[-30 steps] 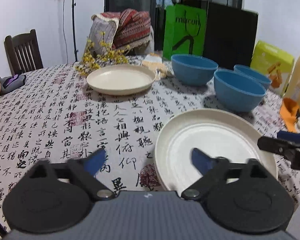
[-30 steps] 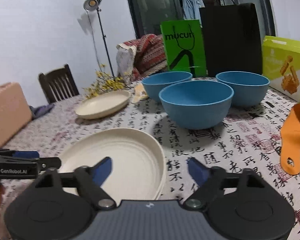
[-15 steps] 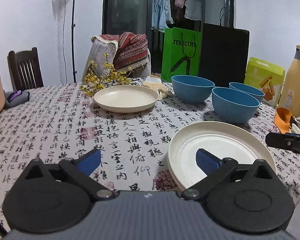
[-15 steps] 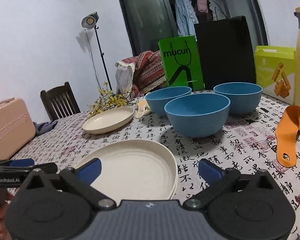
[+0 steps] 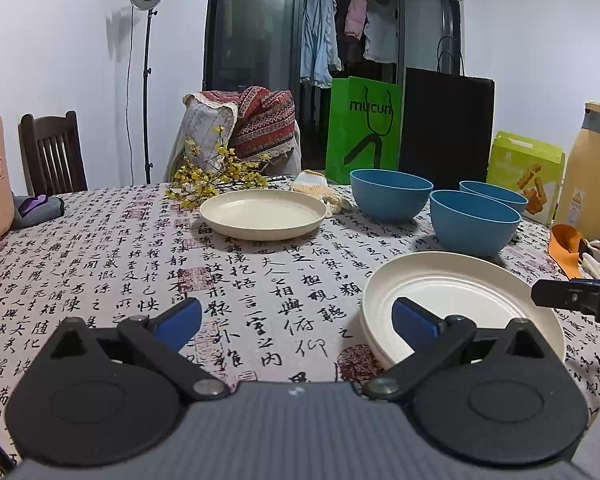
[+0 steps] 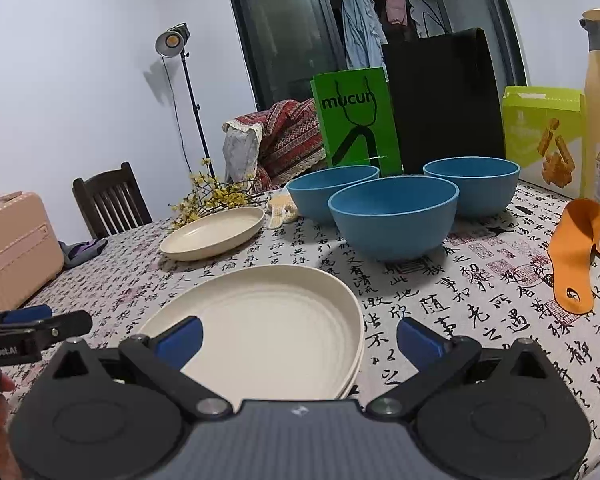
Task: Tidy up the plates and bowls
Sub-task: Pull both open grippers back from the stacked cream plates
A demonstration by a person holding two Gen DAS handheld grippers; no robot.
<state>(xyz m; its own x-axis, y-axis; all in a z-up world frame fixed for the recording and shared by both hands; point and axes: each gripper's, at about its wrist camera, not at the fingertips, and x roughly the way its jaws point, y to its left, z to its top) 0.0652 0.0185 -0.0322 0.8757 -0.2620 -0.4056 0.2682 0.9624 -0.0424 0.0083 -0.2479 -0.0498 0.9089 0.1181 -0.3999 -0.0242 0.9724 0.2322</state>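
plates (image 6: 260, 328) look stacked only from right view; both grippers (image 5: 296, 320) (image 6: 298, 336) gape empty.

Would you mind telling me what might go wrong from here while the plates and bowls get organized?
1. The near plate stack seems to hold two plates; a rim grip may lift only the top one.
2. The three blue bowls stand close together, so open jaws reaching for one may bump a neighbour.
3. The far plate lies beside the yellow flower sprigs, which could snag.
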